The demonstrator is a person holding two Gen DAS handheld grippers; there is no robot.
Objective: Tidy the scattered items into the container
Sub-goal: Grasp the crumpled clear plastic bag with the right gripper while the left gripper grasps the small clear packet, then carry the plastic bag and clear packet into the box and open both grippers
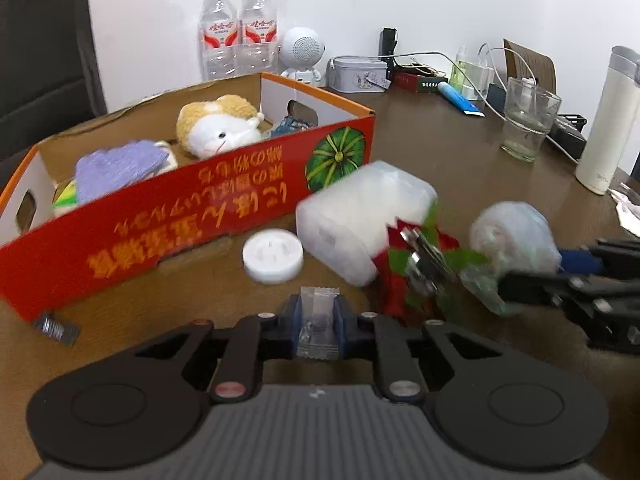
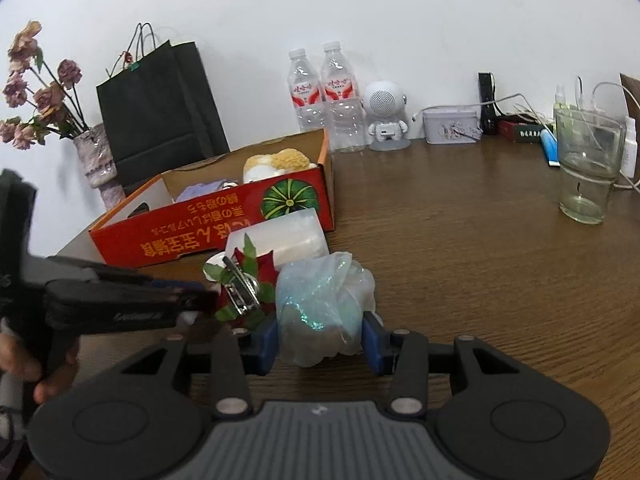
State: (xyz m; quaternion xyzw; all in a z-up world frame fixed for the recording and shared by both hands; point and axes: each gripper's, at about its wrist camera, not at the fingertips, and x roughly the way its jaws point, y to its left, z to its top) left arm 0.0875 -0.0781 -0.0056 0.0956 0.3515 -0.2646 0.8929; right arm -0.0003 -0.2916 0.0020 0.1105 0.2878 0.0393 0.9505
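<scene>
Left wrist: sachet (image 1: pixel 317 322) between jaws.

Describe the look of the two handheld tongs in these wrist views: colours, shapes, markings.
Both are alike. The left tongs and right tongs have blue pads on matte black linkage arms with silver rivets, one on the left reddish. Behind them sits a ribbed grey housing with a small pale logo, flanked by two black round discs. Seen from the side, a black arm bears faint blurred lettering. No cables or sleeves show.

Box (image 1: pixel 224 196) on the table (image 1: pixel 460 152), soft toy (image 1: pixel 220 128) inside it, round lid (image 1: pixel 273 255) in front, bottles (image 1: pixel 238 36) behind, glass (image 1: pixel 528 120) far right.
</scene>
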